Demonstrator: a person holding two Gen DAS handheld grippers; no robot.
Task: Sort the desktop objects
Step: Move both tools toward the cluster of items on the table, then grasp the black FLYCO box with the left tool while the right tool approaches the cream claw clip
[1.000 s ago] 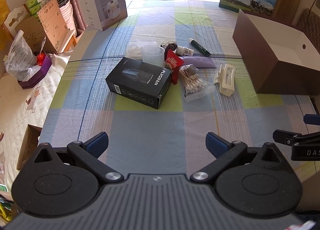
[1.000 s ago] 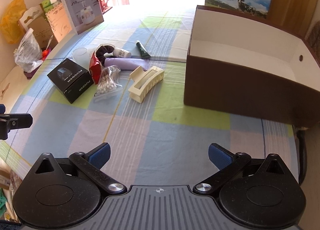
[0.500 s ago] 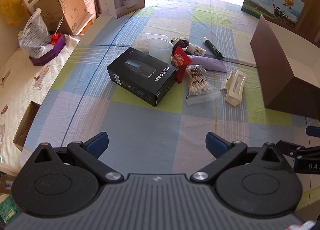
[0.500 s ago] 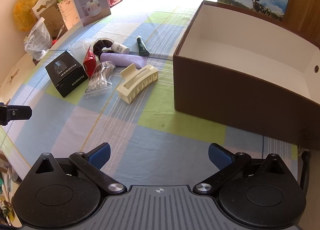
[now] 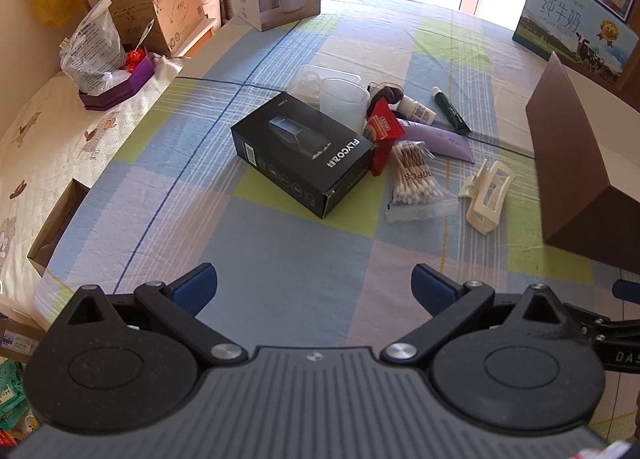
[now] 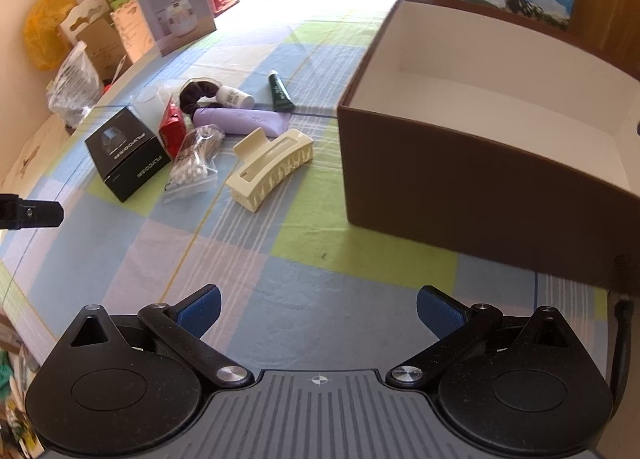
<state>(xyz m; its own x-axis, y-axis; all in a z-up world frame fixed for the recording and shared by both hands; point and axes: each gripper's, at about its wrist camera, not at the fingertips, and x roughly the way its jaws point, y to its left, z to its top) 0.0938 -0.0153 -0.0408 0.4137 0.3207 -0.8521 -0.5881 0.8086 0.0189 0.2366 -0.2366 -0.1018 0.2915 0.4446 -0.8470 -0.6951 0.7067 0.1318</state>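
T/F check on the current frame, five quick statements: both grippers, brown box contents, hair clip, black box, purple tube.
1. Both the left gripper and the right gripper are open and hold nothing. True.
2. The brown box already holds several items. False: the part of its white inside that shows is bare.
3. The cream hair clip lies on the tablecloth, outside the brown box. True.
4. The black box stands upright on end. False: it lies flat.
5. The purple tube is clamped in the right gripper. False: it lies on the cloth among the clutter.
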